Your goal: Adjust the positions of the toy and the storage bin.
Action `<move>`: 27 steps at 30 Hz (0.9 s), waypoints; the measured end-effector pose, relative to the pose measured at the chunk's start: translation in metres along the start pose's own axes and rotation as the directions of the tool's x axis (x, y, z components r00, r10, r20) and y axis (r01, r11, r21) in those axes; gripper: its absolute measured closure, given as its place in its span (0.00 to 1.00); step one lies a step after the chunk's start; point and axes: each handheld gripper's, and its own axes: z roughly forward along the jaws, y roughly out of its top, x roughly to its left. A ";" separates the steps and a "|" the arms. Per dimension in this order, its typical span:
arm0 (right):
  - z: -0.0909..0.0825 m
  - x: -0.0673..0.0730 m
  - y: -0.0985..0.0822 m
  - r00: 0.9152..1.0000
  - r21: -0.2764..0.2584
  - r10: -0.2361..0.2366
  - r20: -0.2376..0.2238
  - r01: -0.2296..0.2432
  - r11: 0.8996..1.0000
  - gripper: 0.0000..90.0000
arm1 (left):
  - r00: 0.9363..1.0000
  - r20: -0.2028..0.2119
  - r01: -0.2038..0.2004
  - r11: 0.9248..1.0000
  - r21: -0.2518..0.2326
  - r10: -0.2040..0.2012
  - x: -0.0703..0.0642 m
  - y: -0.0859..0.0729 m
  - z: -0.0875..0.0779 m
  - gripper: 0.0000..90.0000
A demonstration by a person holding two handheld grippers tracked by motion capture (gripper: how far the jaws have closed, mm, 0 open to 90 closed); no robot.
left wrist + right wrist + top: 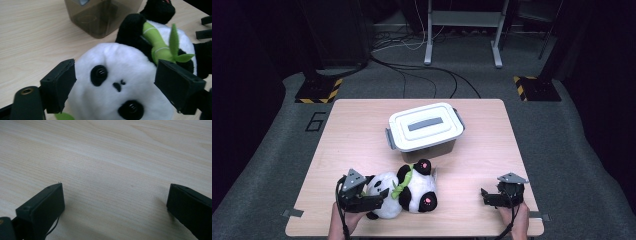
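A black-and-white plush panda (404,192) holding a green felt bamboo stalk (157,46) lies on the near part of the pale wooden bench (357,135), a little left of the middle. The left claw (374,197) comes in from the near left, and its two black pads (58,83) sit on either side of the panda's white head. The jaws stand wide around the head; the left pad is right against the plush, but I cannot tell whether the pads actually squeeze it. Just beyond the panda, toward the far side, stands a translucent grey plastic storage box with a white clip-on lid (424,131), close to the toy's black ear. Over at the near right, well apart from the panda, the right claw (489,199) rests low over bare bench, its jaws spread with nothing but wood grain between them
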 end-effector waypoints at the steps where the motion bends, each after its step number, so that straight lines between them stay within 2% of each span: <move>1: 0.000 0.000 0.000 1.000 0.000 0.000 0.000 0.000 1.000 0.00 | 1.000 0.006 -0.009 1.000 0.007 0.009 -0.004 0.000 0.003 0.21; 3: 0.000 0.000 0.000 1.000 0.000 0.000 0.000 0.000 1.000 0.00 | 1.000 -0.015 -0.023 0.999 0.022 0.023 -0.009 -0.001 0.009 0.23; 5: 0.000 0.000 0.000 1.000 -0.001 0.002 0.001 -0.002 1.000 0.01 | 1.000 -0.007 -0.018 0.999 0.031 0.018 -0.009 -0.003 0.013 0.25; 12: 0.000 0.000 0.000 1.000 -0.001 0.003 0.002 -0.003 1.000 0.01 | 0.997 -0.028 -0.077 0.997 0.019 0.077 -0.009 -0.014 0.015 0.45; 14: 0.000 0.000 0.000 1.000 -0.001 0.003 0.002 -0.003 1.000 0.01 | 0.996 -0.023 -0.091 0.996 0.018 0.091 -0.006 -0.015 0.016 0.51; 18: 0.000 0.000 0.000 1.000 -0.001 0.003 0.002 -0.003 1.000 0.01 | 0.992 -0.020 -0.124 0.992 0.022 0.125 -0.006 -0.015 0.015 0.57; 23: 0.000 0.000 0.000 1.000 -0.002 0.003 0.003 -0.003 1.000 0.01 | 0.990 0.002 -0.139 0.990 0.022 0.139 -0.002 -0.014 0.012 0.59; 24: 0.000 0.000 0.000 1.000 -0.002 0.003 0.003 -0.003 1.000 0.01 | 0.990 0.014 -0.137 0.990 0.011 0.137 -0.001 -0.014 0.010 0.59; 25: 0.000 0.000 0.000 1.000 -0.002 0.003 0.003 -0.003 1.000 0.01 | 0.991 0.013 -0.133 0.991 -0.002 0.133 0.001 -0.013 0.008 0.70; 27: 0.000 0.000 0.000 1.000 -0.002 0.003 0.003 -0.003 1.000 0.01 | 0.988 0.030 -0.151 0.989 0.009 0.150 0.004 -0.011 0.007 0.71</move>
